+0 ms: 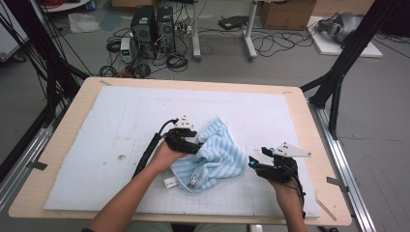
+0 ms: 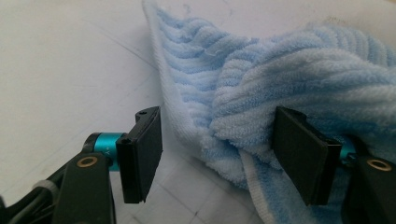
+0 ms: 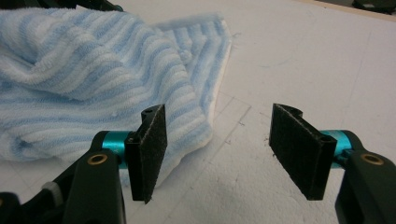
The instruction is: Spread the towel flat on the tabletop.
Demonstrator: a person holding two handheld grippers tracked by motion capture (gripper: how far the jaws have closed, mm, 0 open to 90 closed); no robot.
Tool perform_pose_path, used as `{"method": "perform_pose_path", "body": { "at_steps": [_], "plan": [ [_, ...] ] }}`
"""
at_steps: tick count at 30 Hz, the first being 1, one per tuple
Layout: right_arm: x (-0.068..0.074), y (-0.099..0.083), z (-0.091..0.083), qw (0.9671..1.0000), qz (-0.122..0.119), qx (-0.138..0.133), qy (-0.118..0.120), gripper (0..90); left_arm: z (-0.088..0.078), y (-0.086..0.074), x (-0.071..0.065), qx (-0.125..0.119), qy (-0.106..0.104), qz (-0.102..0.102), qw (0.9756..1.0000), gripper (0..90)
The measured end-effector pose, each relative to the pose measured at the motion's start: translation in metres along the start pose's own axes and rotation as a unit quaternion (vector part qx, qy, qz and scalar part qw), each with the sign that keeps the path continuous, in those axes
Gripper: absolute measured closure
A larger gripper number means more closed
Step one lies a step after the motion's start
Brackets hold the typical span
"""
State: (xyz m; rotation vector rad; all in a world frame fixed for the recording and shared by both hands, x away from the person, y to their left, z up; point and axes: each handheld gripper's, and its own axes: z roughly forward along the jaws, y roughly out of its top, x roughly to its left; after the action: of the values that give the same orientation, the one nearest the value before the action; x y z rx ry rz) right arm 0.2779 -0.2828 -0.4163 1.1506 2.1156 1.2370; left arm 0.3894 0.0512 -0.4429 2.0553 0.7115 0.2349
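A crumpled towel [image 1: 212, 154] with light blue and white stripes lies on the pale gridded mat [image 1: 121, 121], a little right of its middle. My left gripper [image 1: 196, 145] is at the towel's left side, pointing right. In the left gripper view a thick fold of the towel [image 2: 303, 79] bulges into the gap between the jaws of my left gripper [image 2: 217, 154]; the right pad touches it and the left pad stands apart from it. My right gripper [image 1: 256, 157] rests just right of the towel, pointing left. Its jaws [image 3: 217, 149] are open over bare mat, with the towel's edge [image 3: 84, 70] beside its left pad.
The mat covers most of a wooden table [image 1: 67, 121]. A small white label [image 1: 170, 182] hangs at the towel's near edge. Black frame struts [image 1: 338, 72] stand at both sides of the table. Computers and cables [image 1: 154, 34] sit on the floor beyond the far edge.
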Motion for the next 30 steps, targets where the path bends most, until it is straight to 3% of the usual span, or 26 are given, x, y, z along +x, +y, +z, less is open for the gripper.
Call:
{"method": "perform_pose_path", "body": {
  "at_steps": [2, 5, 9, 12, 15, 19, 21, 23, 25, 30],
  "plan": [
    [-0.001, 0.000, -0.001, 1.0000, 0.000, -0.001, -0.002, 36.4, 0.001, 0.001, -0.002, 0.006, 0.005, 0.010, 0.9999, 36.0],
    [-0.001, -0.001, -0.001, 1.0000, 0.003, -0.001, -0.001, 36.4, 0.001, -0.001, -0.002, 0.012, -0.005, 0.017, 0.9998, 50.0],
    [0.000, 0.000, 0.000, 1.0000, 0.002, -0.001, 0.000, 36.4, -0.004, -0.003, 0.001, 0.011, -0.013, 0.037, 0.9992, 81.3],
    [0.000, 0.000, 0.000, 1.0000, 0.000, -0.001, 0.001, 36.5, -0.017, 0.000, 0.011, -0.016, -0.006, 0.021, 0.9996, 89.4],
    [0.000, -0.001, 0.000, 1.0000, 0.003, 0.000, 0.001, 36.5, -0.035, 0.001, 0.027, -0.047, 0.001, -0.012, 0.9988, 89.6],
    [0.000, -0.001, 0.001, 1.0000, 0.004, 0.002, 0.002, 36.6, -0.038, -0.007, 0.039, -0.036, 0.004, -0.054, 0.9979, 87.9],
    [0.000, -0.001, 0.002, 1.0000, 0.001, 0.001, 0.002, 36.6, -0.031, -0.008, 0.036, -0.028, 0.001, -0.070, 0.9972, 66.1],
    [0.001, 0.000, 0.002, 1.0000, 0.001, 0.000, 0.003, 36.6, -0.022, -0.007, 0.029, -0.024, 0.005, -0.061, 0.9979, 48.6],
    [0.001, 0.000, 0.002, 1.0000, 0.003, 0.000, 0.003, 36.6, -0.014, -0.005, 0.019, -0.022, 0.006, -0.036, 0.9991, 40.7],
    [-0.001, -0.002, 0.001, 1.0000, 0.005, 0.001, 0.002, 36.7, 0.002, -0.005, 0.005, 0.003, 0.008, 0.002, 1.0000, 41.4]
  ]
}}
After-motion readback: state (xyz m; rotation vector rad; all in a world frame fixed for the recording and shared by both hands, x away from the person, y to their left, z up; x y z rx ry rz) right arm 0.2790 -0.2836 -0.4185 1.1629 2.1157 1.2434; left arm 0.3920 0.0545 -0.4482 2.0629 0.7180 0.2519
